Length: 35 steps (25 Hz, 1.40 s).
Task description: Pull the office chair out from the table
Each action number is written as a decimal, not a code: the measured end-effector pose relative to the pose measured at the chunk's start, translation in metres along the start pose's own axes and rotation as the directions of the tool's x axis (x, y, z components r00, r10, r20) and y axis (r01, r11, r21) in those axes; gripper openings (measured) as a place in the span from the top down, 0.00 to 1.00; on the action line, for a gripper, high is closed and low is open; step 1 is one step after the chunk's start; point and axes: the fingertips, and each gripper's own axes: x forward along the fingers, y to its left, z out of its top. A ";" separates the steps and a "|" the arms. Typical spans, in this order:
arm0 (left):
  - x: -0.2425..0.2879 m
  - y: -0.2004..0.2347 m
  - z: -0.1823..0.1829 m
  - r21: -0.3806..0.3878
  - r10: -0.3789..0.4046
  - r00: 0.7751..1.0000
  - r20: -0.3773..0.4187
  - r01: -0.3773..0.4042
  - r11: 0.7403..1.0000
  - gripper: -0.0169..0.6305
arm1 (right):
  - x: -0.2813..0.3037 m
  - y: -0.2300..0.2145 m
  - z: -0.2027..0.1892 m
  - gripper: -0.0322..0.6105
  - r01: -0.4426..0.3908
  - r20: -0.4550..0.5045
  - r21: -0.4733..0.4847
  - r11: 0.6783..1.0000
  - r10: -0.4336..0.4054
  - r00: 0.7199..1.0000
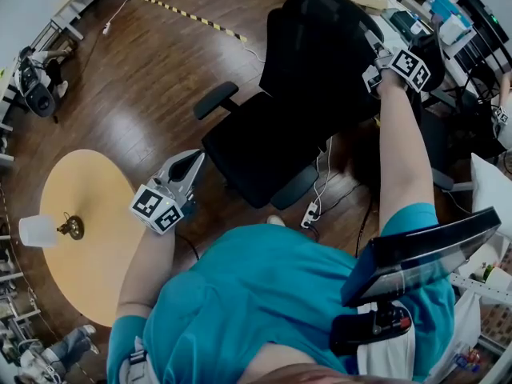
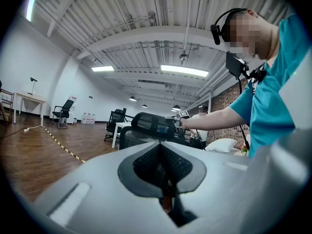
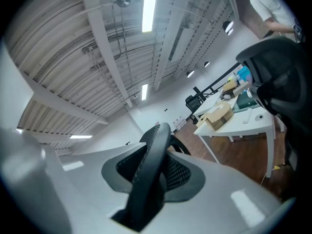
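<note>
Office chair [image 1: 258, 146] gripped by right hand-held gripper [image 1: 374, 61], arm [image 1: 400, 154] outstretched.

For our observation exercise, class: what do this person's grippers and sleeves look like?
The left gripper and right gripper each have a pale grey shell, black textured pads and a cube of black-and-white square markers. The person wears a teal short-sleeved shirt.

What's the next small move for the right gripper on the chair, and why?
Probably hold the grip and draw the office chair a bit away from the white table, toward the person. The right gripper has its fingers clamped on the backrest rim, the chair sits close to the table, and the left gripper is shut and empty beside the seat.
</note>
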 end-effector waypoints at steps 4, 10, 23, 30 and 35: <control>0.003 -0.014 -0.002 0.010 -0.002 1.000 0.001 0.002 1.000 0.93 | -0.018 -0.010 0.006 0.78 0.005 0.025 0.011 1.000 -0.005 1.000; -0.004 -0.051 -0.021 0.039 0.014 1.000 0.015 -0.015 0.999 0.93 | -0.053 -0.017 -0.005 0.73 0.000 0.011 -0.115 0.993 0.001 1.000; -0.046 -0.075 0.007 0.048 0.096 0.994 0.061 -0.099 0.994 0.93 | -0.142 0.006 -0.003 0.60 0.181 0.145 -0.477 0.860 -0.127 0.981; -0.121 -0.087 -0.002 -0.037 0.148 0.981 0.124 -0.145 0.989 0.93 | -0.201 0.085 -0.104 0.63 0.054 0.106 -0.566 0.822 0.008 0.994; -0.227 -0.087 -0.011 -0.049 0.185 0.976 0.112 -0.180 0.982 0.93 | -0.231 0.187 -0.247 0.83 -0.136 0.009 -0.520 0.843 0.165 0.986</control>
